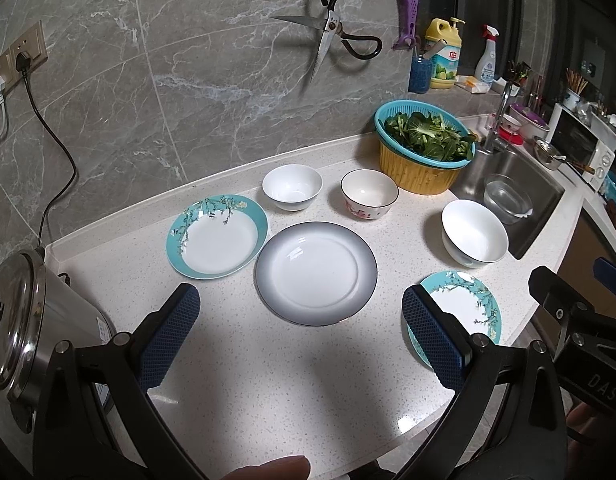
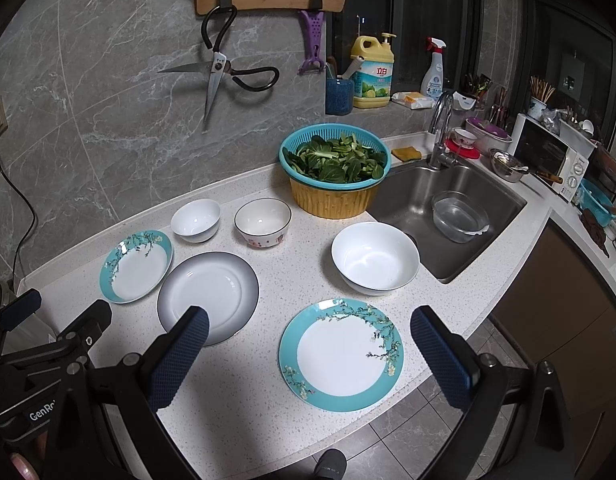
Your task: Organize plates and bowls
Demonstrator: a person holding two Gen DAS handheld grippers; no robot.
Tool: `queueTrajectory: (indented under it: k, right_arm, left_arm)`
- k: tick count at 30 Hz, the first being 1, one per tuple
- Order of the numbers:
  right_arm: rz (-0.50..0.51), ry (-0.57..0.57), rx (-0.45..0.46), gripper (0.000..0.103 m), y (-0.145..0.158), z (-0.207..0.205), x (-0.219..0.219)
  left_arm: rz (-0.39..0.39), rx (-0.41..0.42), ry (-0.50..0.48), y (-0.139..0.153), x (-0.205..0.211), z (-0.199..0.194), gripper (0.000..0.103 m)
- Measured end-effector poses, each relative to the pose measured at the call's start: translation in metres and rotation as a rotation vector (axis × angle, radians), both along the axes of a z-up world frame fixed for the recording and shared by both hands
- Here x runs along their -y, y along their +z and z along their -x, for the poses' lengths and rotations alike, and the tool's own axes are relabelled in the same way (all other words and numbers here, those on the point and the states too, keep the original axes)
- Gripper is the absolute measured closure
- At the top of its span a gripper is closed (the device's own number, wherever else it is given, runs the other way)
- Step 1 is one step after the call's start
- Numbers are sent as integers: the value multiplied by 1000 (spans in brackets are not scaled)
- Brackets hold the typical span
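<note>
The left gripper [image 1: 299,320] is spread wide and holds nothing. It hangs above the white speckled worktop [image 1: 267,380]. Right in front of it, between its two blue pads, lies the grey-rimmed plate [image 1: 316,274]. Just to the left of that plate lies a teal flower plate [image 1: 217,236]; the two look like they touch or nearly touch. Behind them stand a small white bowl [image 1: 292,187] and a small bowl with pink flowers [image 1: 370,194], side by side and apart.

The right gripper [image 2: 310,354] is spread wide too, with nothing in it. The second teal flower plate [image 2: 341,355] lies right between its pads, near the front edge of the worktop. Behind that plate stands the big white bowl [image 2: 375,258], just beside the sink [image 2: 412,200].

Farther back, a teal basket of green leaves [image 2: 335,159] sits in a yellow tub. Scissors [image 2: 217,76] hang on the grey wall.
</note>
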State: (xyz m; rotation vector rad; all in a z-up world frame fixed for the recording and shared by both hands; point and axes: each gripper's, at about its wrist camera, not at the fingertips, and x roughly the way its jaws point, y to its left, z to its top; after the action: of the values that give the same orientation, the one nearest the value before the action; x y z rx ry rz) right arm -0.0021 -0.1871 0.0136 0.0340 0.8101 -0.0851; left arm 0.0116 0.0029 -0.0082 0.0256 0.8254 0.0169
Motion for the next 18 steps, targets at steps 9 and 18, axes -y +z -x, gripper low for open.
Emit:
queueTrajectory:
  k: [9, 18]
  right_arm:
    - [-1, 1, -1, 0, -1, 1, 0]
    - [0, 0, -1, 0, -1, 2, 0]
  left_arm:
    - [0, 0, 0, -1, -1, 0, 0]
    - [-2, -1, 1, -2, -1, 1, 0]
